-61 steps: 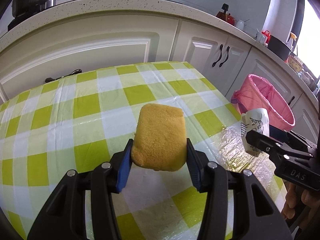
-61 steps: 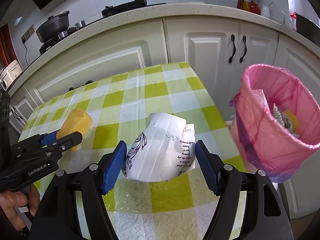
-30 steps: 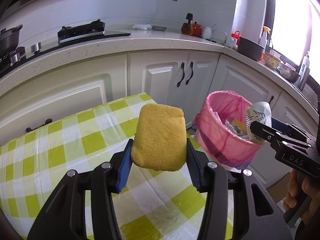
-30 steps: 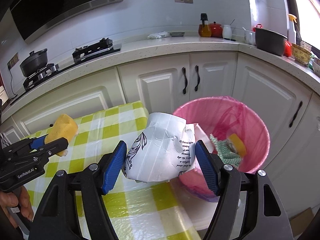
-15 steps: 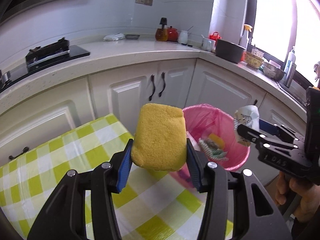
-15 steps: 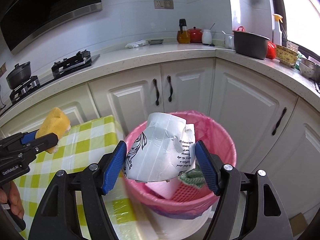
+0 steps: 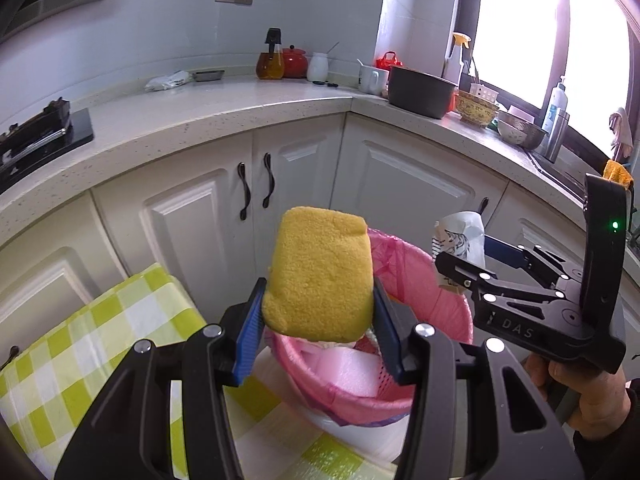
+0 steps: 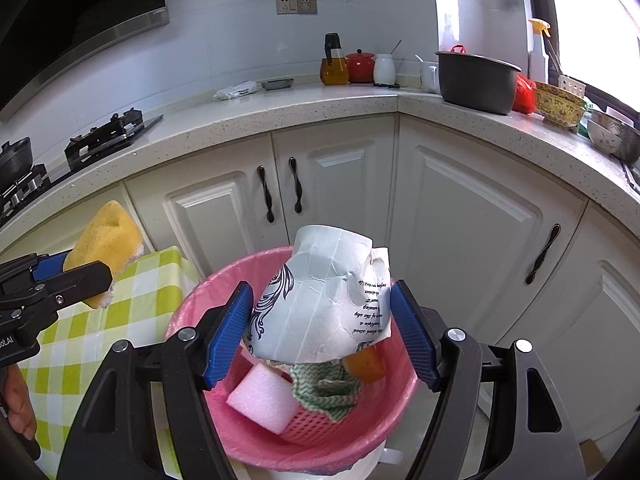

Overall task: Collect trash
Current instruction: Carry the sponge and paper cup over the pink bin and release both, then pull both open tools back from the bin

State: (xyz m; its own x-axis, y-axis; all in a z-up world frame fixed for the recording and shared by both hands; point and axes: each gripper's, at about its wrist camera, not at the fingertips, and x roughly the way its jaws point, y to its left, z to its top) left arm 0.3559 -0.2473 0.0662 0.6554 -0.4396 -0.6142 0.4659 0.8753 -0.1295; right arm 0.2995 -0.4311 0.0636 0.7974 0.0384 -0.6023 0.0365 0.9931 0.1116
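1. Sponge (image 7: 320,276), yellow and porous, sits pinched between the blue pads of the left gripper (image 7: 318,320), held above the near rim of the pink-lined bin (image 8: 384,450).
2. It looks light and squashy; gripped across its lower half it bulges a little and should drop cleanly once released.
3. Crumpled paper cup (image 8: 320,300) is clamped by the right gripper (image 8: 322,330) directly over the bin mouth.
4. The cup seems featherlight, creased and easily crushed further; a hold across its dented sides suits it.
5. Inside the bin lie a pink foam block (image 8: 262,398), a green cloth (image 8: 324,386) and something orange, partly hidden by the cup.
6. The bin's base is cut off, and the checked tablecloth (image 7: 72,352) shows only at its corner.
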